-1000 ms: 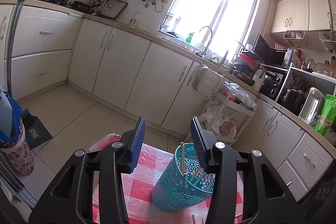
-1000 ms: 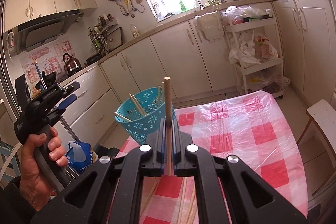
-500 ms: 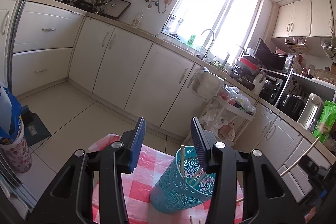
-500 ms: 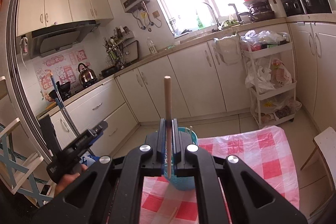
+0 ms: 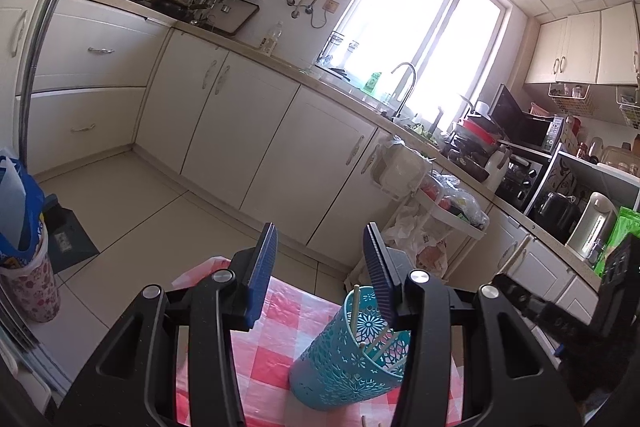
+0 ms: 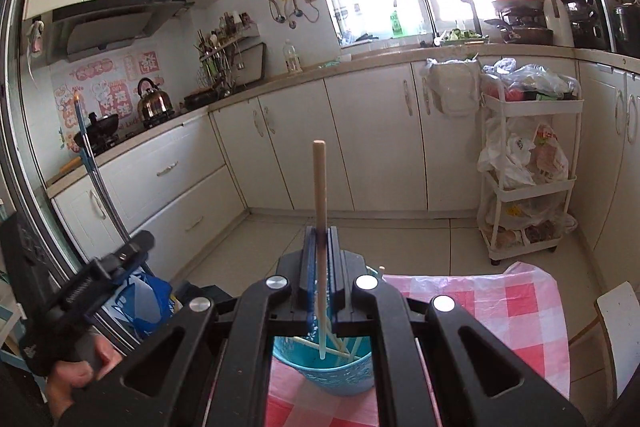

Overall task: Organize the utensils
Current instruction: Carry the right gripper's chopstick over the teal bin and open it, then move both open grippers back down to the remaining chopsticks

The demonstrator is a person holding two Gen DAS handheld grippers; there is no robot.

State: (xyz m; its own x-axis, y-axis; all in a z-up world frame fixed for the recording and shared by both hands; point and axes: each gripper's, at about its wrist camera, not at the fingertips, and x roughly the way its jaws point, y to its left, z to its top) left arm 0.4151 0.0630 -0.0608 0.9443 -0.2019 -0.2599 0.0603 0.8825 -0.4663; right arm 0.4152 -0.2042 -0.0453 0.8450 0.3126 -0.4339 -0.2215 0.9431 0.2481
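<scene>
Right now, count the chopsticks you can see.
About 5: one chopstick clamped upright in the right gripper, roughly four inside the teal holder; more may be hidden.

A pale, matt wooden chopstick [image 6: 320, 195] stands over the perforated teal plastic holder [image 5: 352, 359], which sits on a glossy checked plastic tablecloth [image 6: 500, 311].

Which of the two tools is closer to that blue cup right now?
Right. The right tool is directly above the cup, shut on a chopstick whose lower end dips inside it. The left tool is open, off to the cup's side.
</scene>
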